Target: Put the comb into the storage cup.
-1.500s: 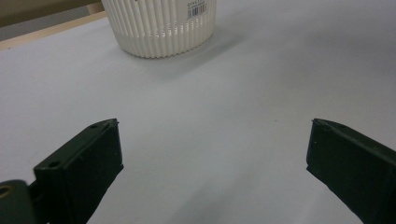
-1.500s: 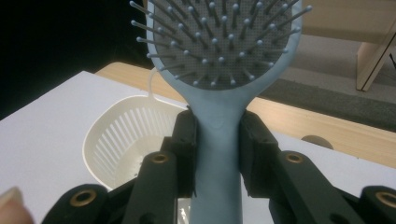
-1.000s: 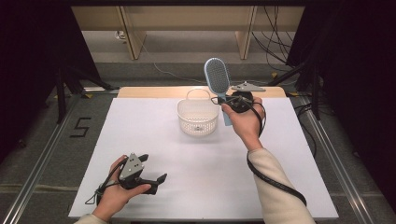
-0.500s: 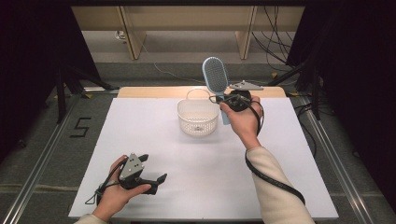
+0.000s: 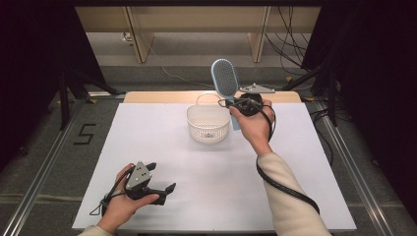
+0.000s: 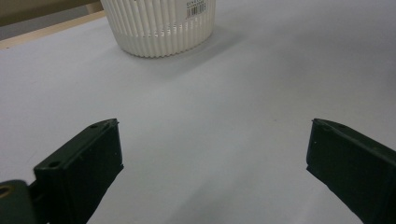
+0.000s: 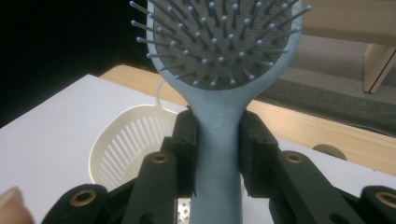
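Over the white table, the right gripper is clamping a blue hairbrush upright beside the basket; the left gripper is resting spread apart.

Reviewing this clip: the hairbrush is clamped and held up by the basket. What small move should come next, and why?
Probably shift the right hand-held gripper left over the white basket and lower the blue hairbrush in. The jaws are shut on its handle, bristle head up, and the basket sits empty just beside it. The left hand-held gripper rests open near the table's front, away from the basket.
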`<state>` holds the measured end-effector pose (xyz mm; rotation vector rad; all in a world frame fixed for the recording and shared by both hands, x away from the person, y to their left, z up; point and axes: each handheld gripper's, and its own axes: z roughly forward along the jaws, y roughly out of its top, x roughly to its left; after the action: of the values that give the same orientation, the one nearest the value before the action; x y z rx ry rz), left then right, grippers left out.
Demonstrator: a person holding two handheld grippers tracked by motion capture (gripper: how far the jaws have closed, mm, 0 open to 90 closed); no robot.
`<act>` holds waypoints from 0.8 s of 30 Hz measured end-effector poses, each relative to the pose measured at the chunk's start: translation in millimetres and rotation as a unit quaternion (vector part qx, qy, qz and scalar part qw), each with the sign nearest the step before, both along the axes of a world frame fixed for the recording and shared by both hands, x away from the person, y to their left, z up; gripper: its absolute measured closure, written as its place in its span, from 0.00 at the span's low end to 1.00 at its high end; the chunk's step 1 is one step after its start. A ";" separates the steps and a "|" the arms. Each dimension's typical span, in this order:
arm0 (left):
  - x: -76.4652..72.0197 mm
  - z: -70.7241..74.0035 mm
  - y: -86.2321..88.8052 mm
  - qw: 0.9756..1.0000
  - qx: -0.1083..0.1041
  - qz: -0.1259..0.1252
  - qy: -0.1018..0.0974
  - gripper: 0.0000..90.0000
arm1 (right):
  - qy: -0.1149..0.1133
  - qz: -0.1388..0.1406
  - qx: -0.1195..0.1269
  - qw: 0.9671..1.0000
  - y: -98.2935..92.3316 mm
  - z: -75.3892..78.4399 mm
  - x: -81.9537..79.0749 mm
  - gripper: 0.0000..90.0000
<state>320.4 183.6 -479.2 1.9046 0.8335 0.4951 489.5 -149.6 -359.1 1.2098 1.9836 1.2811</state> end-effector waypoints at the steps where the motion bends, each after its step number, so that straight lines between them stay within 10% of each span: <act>1: 0.0 0.0 -0.1 1.000 0.000 0.000 0.000 0.03 | 0.000 -0.001 -0.001 1.000 0.3 0.1 0.3 0.79; 24: -0.1 0.0 -0.2 1.000 0.001 -0.001 0.000 0.03 | -0.001 0.003 -0.001 1.000 6.9 3.2 5.2 0.79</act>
<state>320.3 183.3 -479.1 1.9066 0.8319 0.4942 494.6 -142.7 -355.9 1.2036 1.9876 1.2822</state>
